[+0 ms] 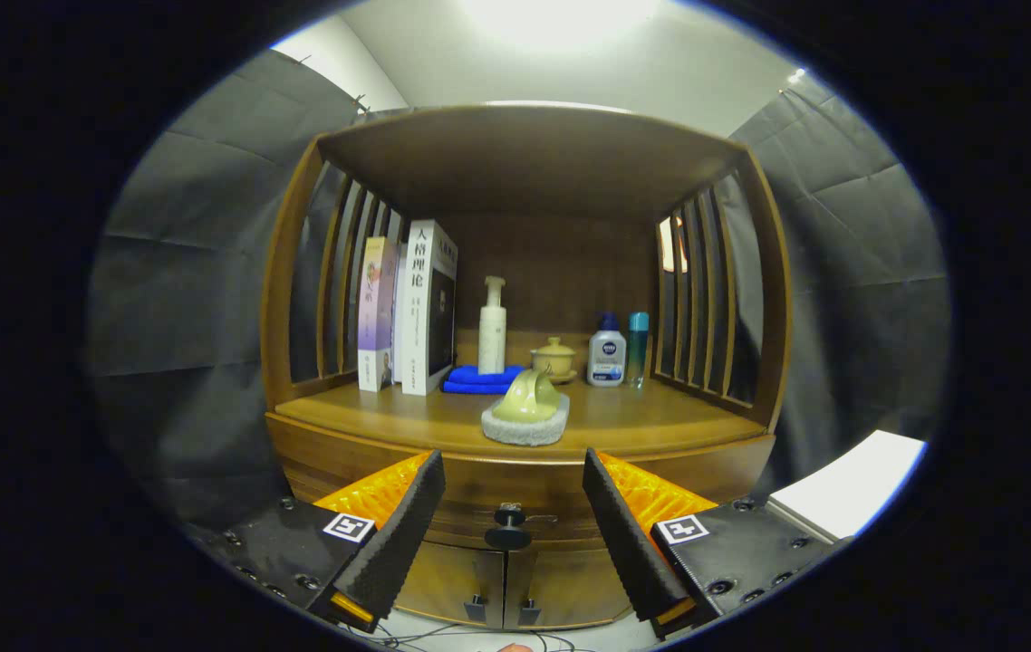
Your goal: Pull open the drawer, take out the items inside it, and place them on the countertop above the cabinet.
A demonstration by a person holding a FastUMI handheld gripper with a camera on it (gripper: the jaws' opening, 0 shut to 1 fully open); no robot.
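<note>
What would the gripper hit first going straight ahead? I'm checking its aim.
Probably the drawer knob, centred between the open jaws of the gripper and just ahead on the closed drawer; depth is unclear.

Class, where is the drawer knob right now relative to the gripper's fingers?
In the gripper view, the dark drawer knob sits between the open gripper fingers, on the cabinet front below the countertop.

The gripper view faces the cabinet head-on from near, level with its closed drawer.
</note>
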